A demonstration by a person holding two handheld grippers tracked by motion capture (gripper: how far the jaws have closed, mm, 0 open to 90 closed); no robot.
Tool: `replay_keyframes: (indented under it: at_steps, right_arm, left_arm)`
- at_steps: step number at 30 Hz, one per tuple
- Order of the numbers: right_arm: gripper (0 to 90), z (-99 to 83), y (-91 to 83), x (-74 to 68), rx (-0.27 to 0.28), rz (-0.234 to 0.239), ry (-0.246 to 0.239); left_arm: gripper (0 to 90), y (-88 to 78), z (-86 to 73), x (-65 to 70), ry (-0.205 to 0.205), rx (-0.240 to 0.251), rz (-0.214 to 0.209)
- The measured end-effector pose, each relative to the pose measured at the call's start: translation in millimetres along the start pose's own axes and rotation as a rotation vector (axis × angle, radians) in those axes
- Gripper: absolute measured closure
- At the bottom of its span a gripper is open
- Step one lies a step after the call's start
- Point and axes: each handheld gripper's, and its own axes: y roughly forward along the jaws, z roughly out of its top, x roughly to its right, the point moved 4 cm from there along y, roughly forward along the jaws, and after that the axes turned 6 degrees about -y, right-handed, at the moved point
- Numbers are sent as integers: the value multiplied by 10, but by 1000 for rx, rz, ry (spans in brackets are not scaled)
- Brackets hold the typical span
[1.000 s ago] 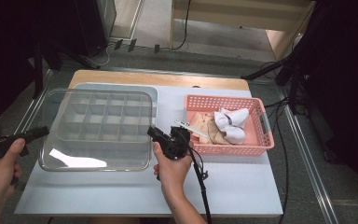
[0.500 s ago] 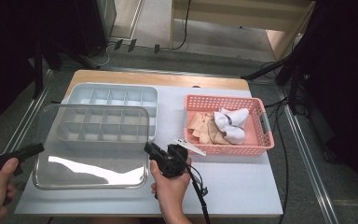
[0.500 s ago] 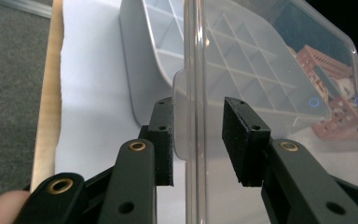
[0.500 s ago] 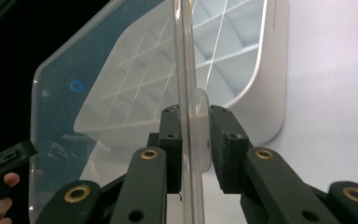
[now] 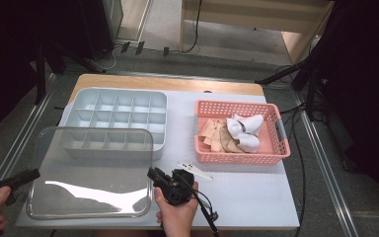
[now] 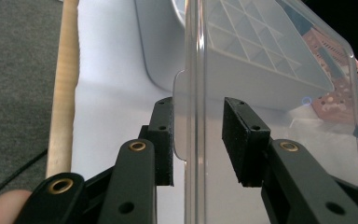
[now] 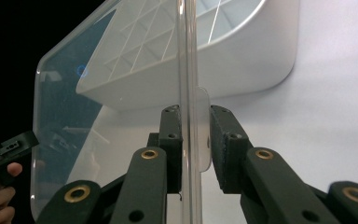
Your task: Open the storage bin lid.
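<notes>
With both grippers [image 5: 154, 174] [image 5: 29, 175] seemingly clamped on the lid [image 5: 94, 182] at lower left, we must next set it down clear of the tray [image 5: 116, 118].

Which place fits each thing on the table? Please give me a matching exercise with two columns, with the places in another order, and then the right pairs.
Things:
1. clear lid
2. grey divided organizer tray
3. white socks
4. small white clip

Places:
A. inside the pink basket
B. on the table in front of the pink basket
C. held at its two ends between the left claw and the right claw
D. at the back left of the white tabletop

Pairs: 1-C, 2-D, 3-A, 4-B
</notes>
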Motion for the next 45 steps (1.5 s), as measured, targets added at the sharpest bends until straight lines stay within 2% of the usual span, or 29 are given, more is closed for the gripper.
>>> replay_keyframes:
  at_steps: [13, 24, 35, 40, 44, 45]
  right_arm:
    - [765, -280, 0, -46, -46, 9, -15]
    - [765, -447, -17, -100, -73, 11, -39]
    - [764, -618, 37, -107, -113, 5, -33]
    - [762, -657, 81, -53, -126, -4, -20]
    - [753, -652, 110, -41, -120, -5, -31]
    - [747, -654, 119, -36, -119, -9, -37]
  left_arm:
    - [669, -166, -249, -138, -43, 6, 15]
    - [661, -265, -440, -246, -63, -20, 28]
    - [647, -247, -506, -347, -73, -38, 70]
    - [636, -203, -521, -351, -52, -60, 95]
    - [620, -151, -520, -347, -52, -43, 117]
    - [610, -141, -522, -342, -42, -47, 129]
